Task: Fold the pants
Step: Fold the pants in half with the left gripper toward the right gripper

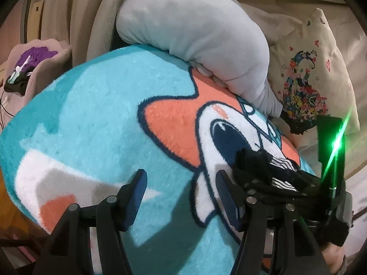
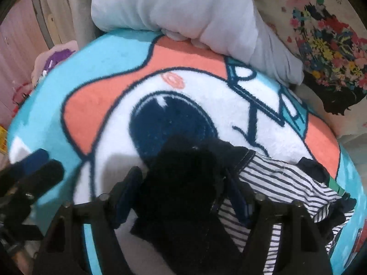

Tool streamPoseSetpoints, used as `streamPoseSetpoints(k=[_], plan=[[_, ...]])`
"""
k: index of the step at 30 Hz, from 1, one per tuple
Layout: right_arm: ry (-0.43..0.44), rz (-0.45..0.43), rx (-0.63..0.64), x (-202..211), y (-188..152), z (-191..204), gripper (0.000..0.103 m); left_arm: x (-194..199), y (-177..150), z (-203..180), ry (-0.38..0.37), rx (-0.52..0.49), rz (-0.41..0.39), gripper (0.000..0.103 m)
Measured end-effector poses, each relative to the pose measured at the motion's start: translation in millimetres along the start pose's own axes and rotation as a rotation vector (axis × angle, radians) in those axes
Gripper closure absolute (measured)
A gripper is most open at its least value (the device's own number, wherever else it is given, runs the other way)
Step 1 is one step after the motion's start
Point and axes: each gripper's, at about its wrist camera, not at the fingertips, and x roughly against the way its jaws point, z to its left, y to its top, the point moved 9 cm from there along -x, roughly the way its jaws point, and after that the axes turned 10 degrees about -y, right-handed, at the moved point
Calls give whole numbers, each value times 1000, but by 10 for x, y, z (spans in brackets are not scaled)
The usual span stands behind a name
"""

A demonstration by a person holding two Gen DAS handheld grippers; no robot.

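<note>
The pants (image 2: pixel 183 183) are dark fabric with a white striped lining (image 2: pixel 282 183), bunched on a fluffy turquoise cartoon blanket (image 2: pixel 103 73). My right gripper (image 2: pixel 181 197) holds the dark fabric between its fingers, lifted a little over the blanket. In the left wrist view the same bundle (image 1: pixel 259 162) hangs over the right gripper's body at the right. My left gripper (image 1: pixel 181 197) is open and empty above the blanket (image 1: pixel 91 105), just left of the bundle. Its fingertips (image 2: pixel 43 167) show at the left edge of the right wrist view.
A grey plush pillow (image 1: pixel 190 29) lies across the blanket's far edge. A cream floral cushion (image 1: pixel 305 73) sits to the right. A pink basket with purple clothes (image 1: pixel 36 57) stands at the far left. A green light flares on the right gripper (image 1: pixel 337 144).
</note>
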Motion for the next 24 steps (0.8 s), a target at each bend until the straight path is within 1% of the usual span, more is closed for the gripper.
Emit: streamPoseSetpoints(k=[1,2,4,6,7,10,12,14,17,20,21,22,23,24], plan=[[-23,-15,-3,24,7,-30,66,-5,-6,-9,-1,-3,-1,38],[-23,-23,-15,63,3,-90,69,-17,-18,-27,-2,-9,1,38],[10,-37,-47,160,-1,-197,76,-52,-64,-103,-17,-20,19,38],[47,-80,-81,306,10,-321,78,-114,-147,-235,-42,-43,52,38],[64,-97,-98,370,14,-378,79,-125,-172,-282,-42,-52,64,38],[127,-148,-178,620,-2,-652,79,-159,-231,-522,-71,-98,93,38],[183,-165,-248,733,-29,-901,79,-176,-242,-703,-90,-132,107,38],[237,-180,-329,824,-102,-1219,79,-208,-238,-894,-102,-168,120,38],[278,-183,-453,865,-333,-1748,79,-296,-245,-1203,-118,-221,139,38],[264,-149,-570,665,-635,-2262,77,-443,-283,-1506,-141,-256,180,38],[253,-128,-603,575,-738,-2398,71,-508,-314,-1622,-153,-267,200,38],[229,-108,-626,489,-850,-2517,62,-553,-335,-1696,-158,-276,214,38],[175,-91,-639,419,-966,-2660,59,-602,-366,-1799,-164,-290,230,38],[117,-94,-647,422,-1042,-2764,59,-632,-390,-1888,-172,-303,240,38]])
